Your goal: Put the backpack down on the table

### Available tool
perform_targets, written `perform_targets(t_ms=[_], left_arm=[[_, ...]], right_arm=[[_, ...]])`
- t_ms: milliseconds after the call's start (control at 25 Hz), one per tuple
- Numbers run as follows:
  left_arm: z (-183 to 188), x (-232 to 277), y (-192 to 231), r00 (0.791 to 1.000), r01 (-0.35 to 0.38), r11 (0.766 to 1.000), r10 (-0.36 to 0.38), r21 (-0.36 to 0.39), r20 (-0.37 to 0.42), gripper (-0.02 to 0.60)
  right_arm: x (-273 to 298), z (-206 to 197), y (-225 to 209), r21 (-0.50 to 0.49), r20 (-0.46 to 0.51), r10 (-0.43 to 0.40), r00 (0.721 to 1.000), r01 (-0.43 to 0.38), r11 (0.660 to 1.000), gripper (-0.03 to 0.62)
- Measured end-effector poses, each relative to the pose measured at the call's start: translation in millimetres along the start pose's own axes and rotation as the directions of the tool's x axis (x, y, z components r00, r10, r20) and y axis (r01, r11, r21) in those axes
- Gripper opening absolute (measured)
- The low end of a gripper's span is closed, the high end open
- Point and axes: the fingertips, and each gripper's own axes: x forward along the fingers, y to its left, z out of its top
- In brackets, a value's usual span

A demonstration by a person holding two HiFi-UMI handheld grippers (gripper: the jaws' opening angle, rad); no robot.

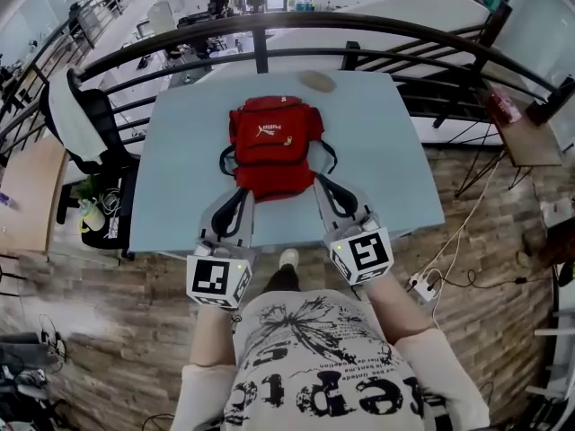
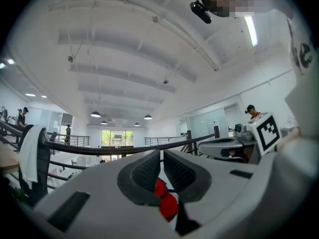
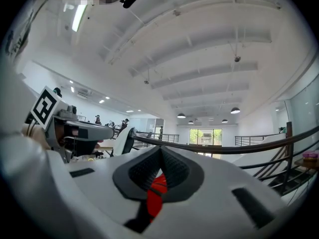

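A red backpack point(image 1: 272, 145) with a white logo lies over the middle of the pale blue table point(image 1: 180, 169), its near edge towards me. My left gripper point(image 1: 239, 196) is shut on its near left corner, where a black strap runs. My right gripper point(image 1: 327, 189) is shut on the near right corner. In the left gripper view, red fabric point(image 2: 167, 204) and a black strap show between and below the shut left gripper point(image 2: 162, 169). The right gripper view shows red fabric point(image 3: 156, 194) pinched in the right gripper point(image 3: 160, 164). Whether the backpack rests on the table or hangs just above it, I cannot tell.
A small brown object point(image 1: 316, 81) lies near the table's far edge. A dark railing point(image 1: 269, 27) curves behind the table. A chair draped in white cloth point(image 1: 76, 115) stands at the left, a wooden desk point(image 1: 27, 196) beyond it. A power strip point(image 1: 420, 287) lies on the floor.
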Motion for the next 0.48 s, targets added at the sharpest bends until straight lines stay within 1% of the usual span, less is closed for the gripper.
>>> perform_targets(t_ms=[120, 360, 480], left_arm=[[-3, 0, -5, 1.0, 0.021, 0.999, -0.021, 0.024, -0.014, 0.025], [-1, 0, -10, 1.0, 0.015, 1.0, -0.014, 0.006, -0.019, 0.025], [-7, 0, -13, 0.999, 0.02, 1.0, -0.02, 0.007, -0.025, 0.025]], right_arm=[[-3, 0, 0, 0.001, 0.0, -0.006, 1.0, 0.006, 1.0, -0.009], [-9, -9, -4, 0.015, -0.012, -0.019, 1.0, 0.019, 1.0, -0.009], [-11, -13, -4, 0.013, -0.023, -0.026, 0.999, 0.026, 1.0, -0.009]])
